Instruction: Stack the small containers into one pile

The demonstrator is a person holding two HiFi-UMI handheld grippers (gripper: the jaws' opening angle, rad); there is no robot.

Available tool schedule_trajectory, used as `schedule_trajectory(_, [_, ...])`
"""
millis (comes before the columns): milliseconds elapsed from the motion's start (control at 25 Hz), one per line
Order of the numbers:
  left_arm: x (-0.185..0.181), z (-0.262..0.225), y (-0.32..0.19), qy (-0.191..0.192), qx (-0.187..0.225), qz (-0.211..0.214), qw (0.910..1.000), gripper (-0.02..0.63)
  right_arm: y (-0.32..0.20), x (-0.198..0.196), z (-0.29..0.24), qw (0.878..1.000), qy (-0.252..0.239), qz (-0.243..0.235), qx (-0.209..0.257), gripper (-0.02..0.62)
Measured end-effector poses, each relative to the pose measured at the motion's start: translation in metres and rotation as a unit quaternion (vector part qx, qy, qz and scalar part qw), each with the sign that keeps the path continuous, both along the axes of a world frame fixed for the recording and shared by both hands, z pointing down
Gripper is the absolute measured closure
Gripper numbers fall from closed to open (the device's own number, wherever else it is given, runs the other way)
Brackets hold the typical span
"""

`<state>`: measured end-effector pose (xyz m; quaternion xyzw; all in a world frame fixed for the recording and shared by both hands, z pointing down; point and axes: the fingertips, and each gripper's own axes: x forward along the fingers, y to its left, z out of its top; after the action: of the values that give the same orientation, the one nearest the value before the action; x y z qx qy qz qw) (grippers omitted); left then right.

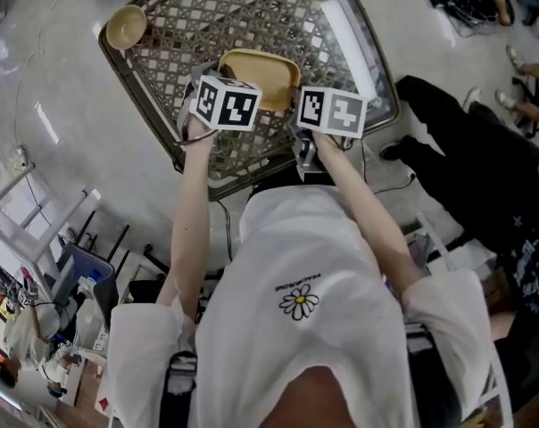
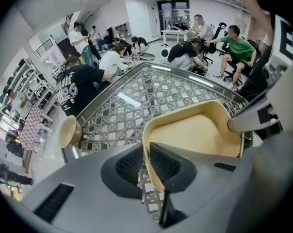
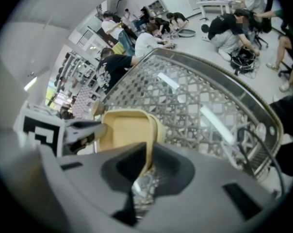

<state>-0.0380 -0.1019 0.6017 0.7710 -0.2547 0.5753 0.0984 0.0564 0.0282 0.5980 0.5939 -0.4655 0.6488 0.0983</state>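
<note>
A tan rectangular container (image 1: 256, 69) sits on the lattice table top (image 1: 278, 12) near its front edge. My left gripper (image 2: 145, 166) straddles its left rim: the wall lies against one pad, a slit of table shows beside the other, and the jaws are slightly open. On the opposite side my right gripper (image 3: 145, 165) is shut on the container (image 3: 124, 130), its thin wall pinched between the pads. The container's hollow (image 2: 200, 135) faces up and is empty. A small round tan bowl (image 1: 127, 27) stands alone at the table's far left corner.
The table has a raised metal rim (image 1: 153, 123). A black cable (image 3: 255, 147) loops over its right edge. Several people sit and crouch on the floor beyond the table (image 2: 185, 55). A person in black (image 1: 484, 168) is close on the right.
</note>
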Motion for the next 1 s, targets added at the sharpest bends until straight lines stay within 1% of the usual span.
schedule_trajectory(40, [0.0, 0.002, 0.001, -0.002, 0.0, -0.001, 1.0, 0.531, -0.001, 0.001, 0.001, 1.0, 0.011, -0.002, -0.004, 0.545])
schedule_trajectory(80, [-0.001, 0.004, 0.002, -0.001, -0.003, -0.004, 1.0, 0.49, -0.002, 0.003, 0.002, 1.0, 0.022, -0.003, -0.007, 0.532])
schedule_trajectory(120, [-0.002, 0.006, 0.004, 0.001, -0.006, -0.008, 0.9999, 0.465, -0.001, 0.004, 0.002, 0.999, 0.032, -0.004, -0.011, 0.514])
schedule_trajectory(160, [-0.003, 0.007, 0.005, 0.003, -0.008, -0.012, 0.9999, 0.454, 0.0, 0.006, 0.003, 0.999, 0.039, -0.003, -0.014, 0.499])
schedule_trajectory(280, [-0.006, 0.006, 0.004, 0.007, -0.006, -0.02, 0.9998, 0.454, 0.002, 0.011, 0.005, 0.999, 0.042, 0.01, -0.017, 0.455])
schedule_trajectory(360, [-0.007, 0.004, 0.002, 0.012, -0.005, -0.027, 0.9996, 0.454, 0.004, 0.013, 0.004, 0.999, 0.039, 0.016, -0.013, 0.438])
schedule_trajectory(440, [-0.007, -0.001, -0.001, 0.018, -0.001, -0.034, 0.9992, 0.454, 0.005, 0.016, 0.001, 0.999, 0.041, 0.018, -0.009, 0.43])
schedule_trajectory(560, [-0.005, -0.01, -0.005, 0.038, -0.001, -0.051, 0.998, 0.454, 0.001, 0.023, -0.008, 0.998, 0.058, 0.011, 0.006, 0.43])
schedule_trajectory(680, [0.003, -0.027, -0.013, 0.067, 0.006, -0.078, 0.9947, 0.456, -0.016, 0.039, -0.026, 0.995, 0.084, 0.006, 0.044, 0.431])
schedule_trajectory(800, [0.013, -0.058, -0.03, 0.104, 0.035, -0.107, 0.9882, 0.463, -0.042, 0.067, -0.061, 0.987, 0.126, 0.007, 0.104, 0.482])
schedule_trajectory(880, [0.016, -0.088, -0.04, 0.128, 0.056, -0.12, 0.9829, 0.48, -0.06, 0.08, -0.097, 0.975, 0.158, 0.003, 0.154, 0.536])
schedule_trajectory(960, [0.017, -0.125, -0.047, 0.156, 0.086, -0.13, 0.9754, 0.516, -0.076, 0.088, -0.139, 0.96, 0.187, -0.004, 0.209, 0.55])
schedule_trajectory(1000, [0.021, -0.146, -0.051, 0.176, 0.106, -0.135, 0.9694, 0.53, -0.083, 0.092, -0.16, 0.95, 0.202, -0.011, 0.236, 0.554])
